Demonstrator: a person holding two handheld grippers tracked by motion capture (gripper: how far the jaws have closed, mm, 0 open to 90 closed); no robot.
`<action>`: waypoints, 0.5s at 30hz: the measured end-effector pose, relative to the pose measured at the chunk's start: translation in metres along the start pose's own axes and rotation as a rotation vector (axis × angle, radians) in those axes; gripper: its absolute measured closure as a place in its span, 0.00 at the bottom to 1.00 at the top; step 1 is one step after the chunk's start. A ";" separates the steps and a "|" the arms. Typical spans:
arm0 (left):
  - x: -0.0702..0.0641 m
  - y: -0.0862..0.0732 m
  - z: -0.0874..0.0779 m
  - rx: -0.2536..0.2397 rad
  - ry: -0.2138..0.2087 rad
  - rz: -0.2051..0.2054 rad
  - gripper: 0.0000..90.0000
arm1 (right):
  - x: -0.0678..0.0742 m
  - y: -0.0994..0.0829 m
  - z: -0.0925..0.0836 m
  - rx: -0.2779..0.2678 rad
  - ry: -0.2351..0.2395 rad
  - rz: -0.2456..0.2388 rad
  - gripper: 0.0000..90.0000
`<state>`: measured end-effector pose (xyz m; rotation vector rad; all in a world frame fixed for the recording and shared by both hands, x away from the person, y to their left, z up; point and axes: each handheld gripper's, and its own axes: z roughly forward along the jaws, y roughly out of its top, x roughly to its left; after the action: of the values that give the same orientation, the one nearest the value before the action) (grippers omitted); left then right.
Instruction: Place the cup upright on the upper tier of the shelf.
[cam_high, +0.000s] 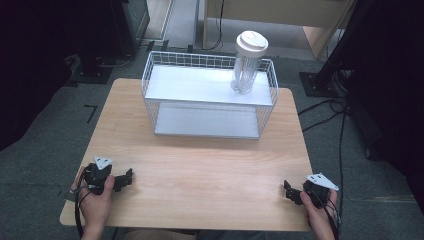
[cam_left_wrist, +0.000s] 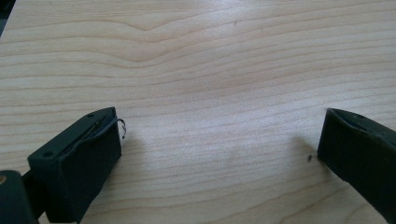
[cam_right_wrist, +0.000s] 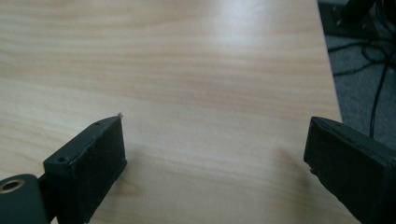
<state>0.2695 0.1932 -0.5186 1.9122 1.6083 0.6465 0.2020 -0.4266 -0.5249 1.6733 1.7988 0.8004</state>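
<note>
A clear plastic bottle (cam_high: 247, 65) with a white lid stands upright on the top shelf of a white wire rack (cam_high: 210, 95) at the far side of the wooden table (cam_high: 200, 165). My left gripper (cam_high: 127, 177) rests at the table's near left, held by a hand, jaws wide apart over bare wood. In the left gripper view the gripper (cam_left_wrist: 219, 135) is open with nothing between its fingers. My right gripper (cam_high: 288, 190) sits at the near right, also open, and in the right gripper view (cam_right_wrist: 215, 144) only table surface lies between its fingers.
The rack has a lower shelf (cam_high: 207, 121) with nothing on it. Grey carpet surrounds the table, with black cables (cam_high: 330, 107) on the floor at the right and dark stands at the back corners. Bare wood spans the middle of the table.
</note>
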 end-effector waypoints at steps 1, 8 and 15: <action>0.000 0.000 0.000 0.000 0.000 0.000 0.00 | 0.000 0.000 0.000 0.000 0.000 0.000 0.06; 0.000 0.000 0.000 0.000 0.000 0.000 0.00 | 0.000 -0.001 0.001 0.031 0.026 0.007 0.05; 0.000 0.000 0.000 0.000 0.000 0.000 0.00 | 0.002 -0.002 0.000 0.034 0.022 0.015 0.05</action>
<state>0.2695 0.1932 -0.5186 1.9124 1.6083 0.6467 0.2008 -0.4252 -0.5261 1.7080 1.8261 0.8019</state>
